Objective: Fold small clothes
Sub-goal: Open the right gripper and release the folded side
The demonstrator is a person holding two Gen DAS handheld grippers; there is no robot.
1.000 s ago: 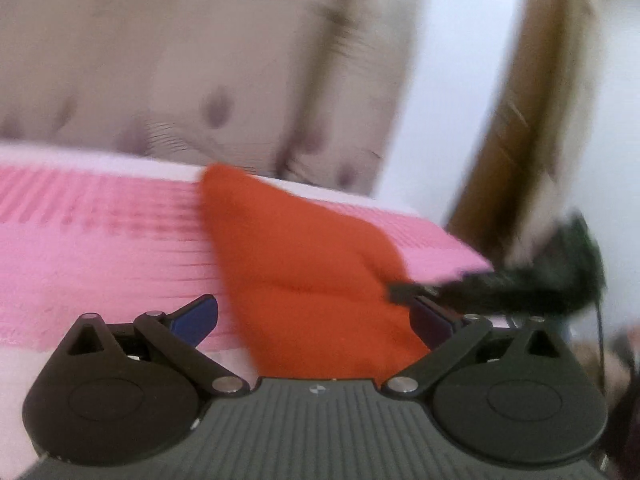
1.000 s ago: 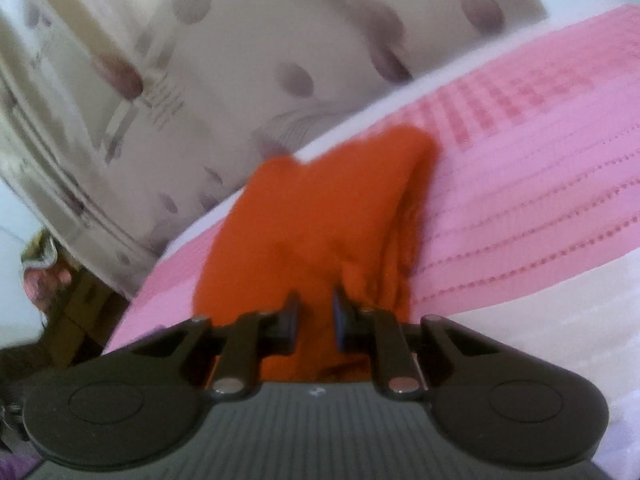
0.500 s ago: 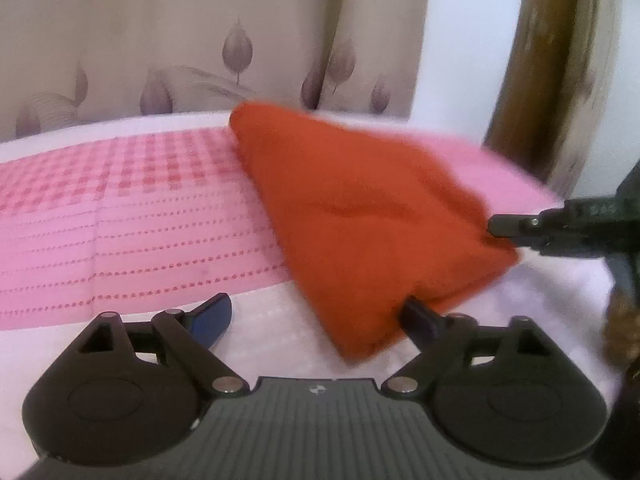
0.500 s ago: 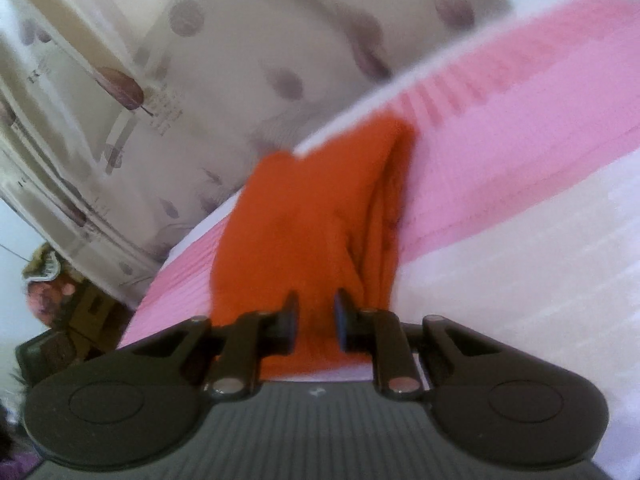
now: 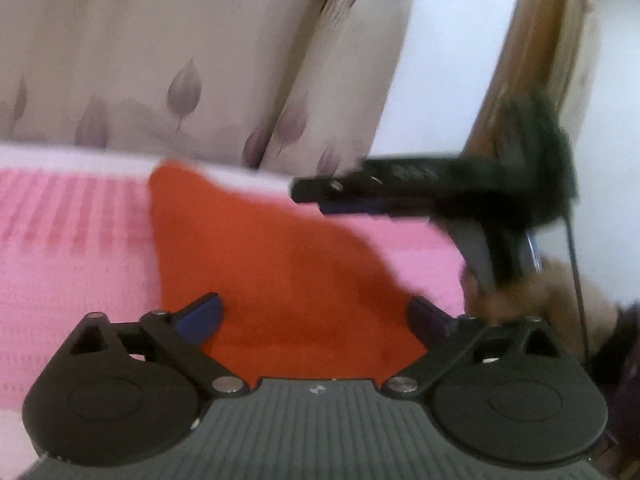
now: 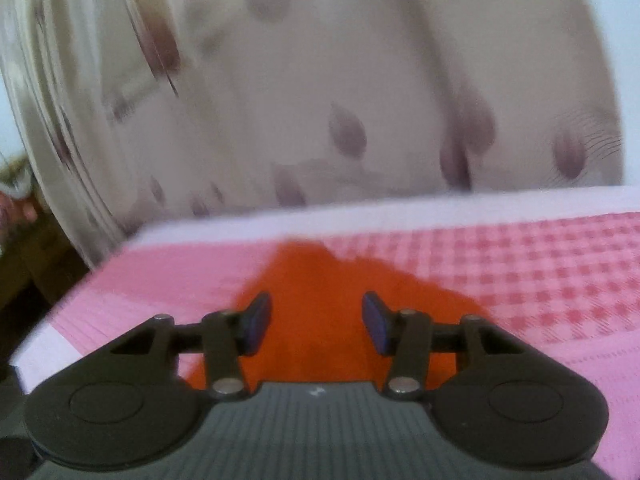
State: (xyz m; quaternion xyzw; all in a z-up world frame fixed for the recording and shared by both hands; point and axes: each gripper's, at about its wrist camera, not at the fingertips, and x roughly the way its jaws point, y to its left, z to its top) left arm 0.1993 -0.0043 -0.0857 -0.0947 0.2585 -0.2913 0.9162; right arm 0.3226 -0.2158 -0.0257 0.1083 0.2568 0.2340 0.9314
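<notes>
Right gripper (image 6: 316,326): held clear above the bed and aimed slightly downward toward the curtain (image 6: 360,80); seen side-on from the left wrist camera as a dark blurred bar (image 5: 400,188) with the person's hand (image 5: 512,292) gripping its handle below. Its jaws have just been opening and now stand partly apart, blue pads facing each other, nothing pinched between them. Left gripper (image 5: 316,314): low over the bedcover, tilted gently down, jaws spread wide, clamped on nothing. Orange garment (image 5: 260,272): folded into a rough triangle, lying flat on the pink checked bedcover (image 5: 72,248); it sits directly ahead of and beneath the left gripper's open fingers (whether either pad brushes the cloth cannot be told through the blur), its narrow end pointing away toward the curtain. From the right wrist camera the same garment (image 6: 320,280) lies ahead of and below the parted pads.
</notes>
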